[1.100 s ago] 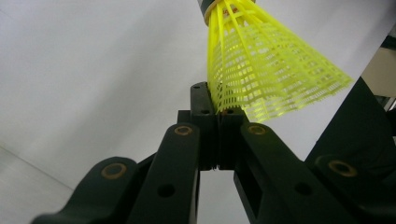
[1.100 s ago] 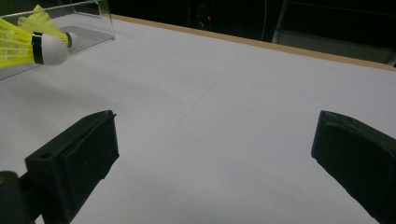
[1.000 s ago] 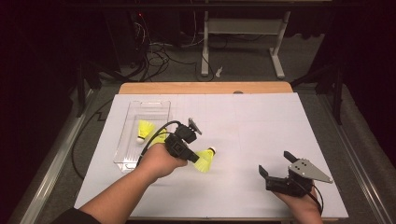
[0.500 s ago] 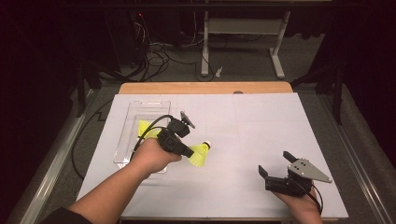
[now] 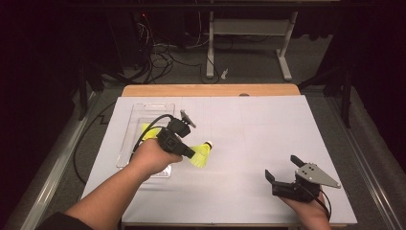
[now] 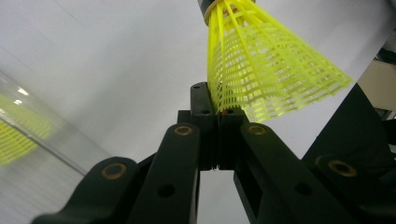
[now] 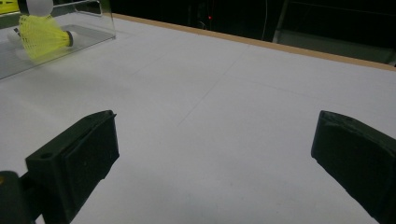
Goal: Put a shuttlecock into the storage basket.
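Yellow shuttlecock [image 5: 202,154] with a mesh plastic skirt and a white cork tip, clamped by the skirt's rim between the closed jaws of the left gripper [image 5: 190,152], held above the white table cover just right of the clear tray [image 5: 128,143]; lying roughly level, cork pointing right and slightly away in the high view, skirt flaring back toward the hand. Seen close in the left gripper view as a bright lattice cone [image 6: 266,70], dark band at the cork's base, skirt edge pinched flat at the pads
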`<state>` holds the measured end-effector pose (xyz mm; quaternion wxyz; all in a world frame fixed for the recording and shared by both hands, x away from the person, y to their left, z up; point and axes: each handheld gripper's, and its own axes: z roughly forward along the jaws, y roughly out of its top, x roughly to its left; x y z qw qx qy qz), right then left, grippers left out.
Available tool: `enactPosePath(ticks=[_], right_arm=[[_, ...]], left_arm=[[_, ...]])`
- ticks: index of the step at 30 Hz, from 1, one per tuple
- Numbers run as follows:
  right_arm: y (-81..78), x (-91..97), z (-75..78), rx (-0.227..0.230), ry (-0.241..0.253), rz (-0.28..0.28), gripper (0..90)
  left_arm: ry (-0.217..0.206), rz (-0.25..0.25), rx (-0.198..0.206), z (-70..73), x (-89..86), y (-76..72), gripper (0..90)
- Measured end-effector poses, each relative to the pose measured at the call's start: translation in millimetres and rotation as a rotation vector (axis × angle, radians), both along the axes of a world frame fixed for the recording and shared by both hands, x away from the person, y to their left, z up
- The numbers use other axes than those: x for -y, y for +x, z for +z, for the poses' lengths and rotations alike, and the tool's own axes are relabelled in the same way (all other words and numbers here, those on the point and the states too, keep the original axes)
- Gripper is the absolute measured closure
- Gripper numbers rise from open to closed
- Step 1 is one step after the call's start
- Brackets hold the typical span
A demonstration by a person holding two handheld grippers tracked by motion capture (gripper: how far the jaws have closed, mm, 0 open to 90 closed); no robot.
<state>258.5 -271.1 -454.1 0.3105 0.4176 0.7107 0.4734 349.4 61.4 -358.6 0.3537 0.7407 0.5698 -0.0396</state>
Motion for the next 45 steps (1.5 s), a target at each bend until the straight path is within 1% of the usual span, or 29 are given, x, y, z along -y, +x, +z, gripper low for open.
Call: enactPosePath(ticks=[1, 5, 6, 7, 9, 11, 14, 17, 24, 29, 35, 41, 45], right_arm=[[0.1, 0.0, -0.1, -0.001, 0.002, 0.0, 1.4], [-0.2, -0.1, -0.1, 0.0, 0.001, -0.001, 1.4], [-0.2, 0.1, -0.2, 0.0, 0.004, 0.0, 1.4], [-0.1, 0.2, -0.2, -0.001, 0.004, -0.001, 1.4], [-0.2, 0.7, 0.3, 0.003, 0.003, -0.002, 1.4], [-0.5, 1.2, 0.6, 0.004, 0.005, -0.005, 1.4], [0.2, 0.8, -0.4, -0.003, 0.003, -0.005, 1.4], [0.1, 0.0, 0.0, -0.001, 0.002, -0.001, 1.4], [0.2, 0.4, 0.0, 0.001, 0.004, -0.001, 1.4], [-0.2, -0.4, 0.0, -0.001, 0.0, 0.002, 1.4], [-0.2, 0.2, -0.1, 0.0, 0.003, -0.001, 1.4], [-0.4, 0.1, 0.5, 0.003, 0.0, 0.001, 1.4], [-0.6, -0.4, 0.6, 0.001, 0.001, 0.001, 1.4]], left_arm=[[-0.004, 0.001, -0.003, 0.7, -1.5, 0.6, 89.1], [-0.014, 0.023, 0.006, 5.8, -7.9, 3.7, 89.1], [-0.008, 0.032, 0.011, 6.7, -11.0, 5.9, 89.1], [-0.007, 0.046, 0.008, 7.8, -14.7, 8.5, 89.1], [-0.012, 0.068, 0.01, 10.5, -21.7, 11.7, 89.2], [-0.018, 0.078, 0.015, 13.4, -28.7, 13.4, 89.2], [-0.013, 0.094, 0.016, 15.1, -38.1, 15.2, 89.2], [0.003, 0.113, 0.024, 16.0, -47.1, 17.3, 89.1], [0.001, 0.144, 0.031, 21.9, -64.4, 19.7, 89.1], [0.008, 0.177, 0.029, 20.5, -76.0, 23.0, 89.2], [0.022, 0.194, 0.025, 19.2, -86.3, 22.4, 89.2], [0.024, 0.216, 0.029, 19.4, -92.9, 22.2, 89.2], [0.034, 0.219, 0.03, 18.6, -97.3, 21.7, 89.1]])
